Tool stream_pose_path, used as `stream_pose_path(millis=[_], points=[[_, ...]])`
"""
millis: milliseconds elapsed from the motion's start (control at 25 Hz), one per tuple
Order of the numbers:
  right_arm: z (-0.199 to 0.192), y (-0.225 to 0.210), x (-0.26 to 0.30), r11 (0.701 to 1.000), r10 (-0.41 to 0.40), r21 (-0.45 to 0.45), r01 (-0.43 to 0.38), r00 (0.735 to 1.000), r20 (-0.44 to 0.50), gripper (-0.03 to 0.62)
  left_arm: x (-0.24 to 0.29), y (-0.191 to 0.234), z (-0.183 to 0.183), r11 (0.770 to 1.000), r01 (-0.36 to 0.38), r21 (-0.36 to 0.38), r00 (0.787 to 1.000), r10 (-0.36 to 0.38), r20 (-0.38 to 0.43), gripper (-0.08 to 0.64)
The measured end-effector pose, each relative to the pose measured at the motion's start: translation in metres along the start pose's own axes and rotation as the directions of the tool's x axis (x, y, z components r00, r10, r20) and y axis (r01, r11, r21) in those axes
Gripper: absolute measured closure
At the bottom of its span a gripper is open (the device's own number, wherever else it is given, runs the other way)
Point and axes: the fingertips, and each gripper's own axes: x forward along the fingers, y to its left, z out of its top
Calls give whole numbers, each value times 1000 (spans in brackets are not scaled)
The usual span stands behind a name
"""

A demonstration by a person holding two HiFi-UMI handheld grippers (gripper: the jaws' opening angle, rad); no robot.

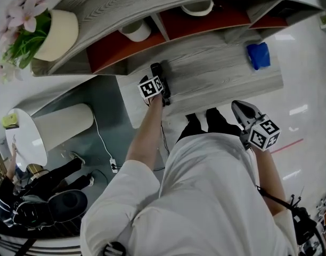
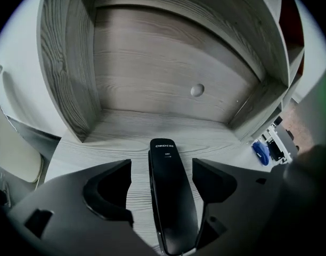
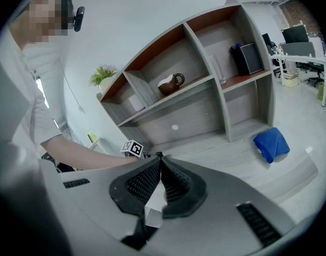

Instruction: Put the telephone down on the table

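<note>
A black telephone handset [image 2: 171, 196] lies flat on the grey wood table [image 2: 120, 137], its printed end pointing toward the shelf back. My left gripper [image 2: 162, 167] stands open around it, one jaw on each side, with bare table showing between the left jaw and the handset. In the head view the handset [image 1: 159, 74] rests near the table's front left, under the left gripper [image 1: 157, 92]. My right gripper [image 1: 242, 111] hangs off the table's front edge, shut with nothing in it; its ribbed pads [image 3: 147, 180] meet at the tip.
A blue cloth [image 1: 258, 55] lies at the table's right [image 3: 272, 144]. The shelf unit [image 1: 168, 4] behind holds a white cup [image 1: 135, 31] and a brown jug [image 3: 170, 83]. A potted plant [image 1: 56, 33] stands far left. A seated person [image 1: 40, 196] is on the floor side.
</note>
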Motion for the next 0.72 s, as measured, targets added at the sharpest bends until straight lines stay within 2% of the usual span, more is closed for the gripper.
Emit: stream_pose_path(millis=[160, 280, 440, 720], points=[[-2, 11, -4, 1000, 9, -16, -8, 1000, 19, 574, -30, 5, 5, 998, 22, -51, 998, -18, 66, 209], [-6, 16, -9, 1000, 5, -14, -4, 999, 35, 574, -62, 4, 6, 994, 67, -83, 990, -56, 126, 216], [-8, 20, -13, 1000, 7, -6, -6, 998, 64, 574, -111, 4, 7, 988, 122, -91, 973, -101, 209, 341], [-17, 33, -24, 998, 41, -39, -39, 998, 55, 575, -200, 6, -14, 985, 136, -108, 943, -95, 318, 537]])
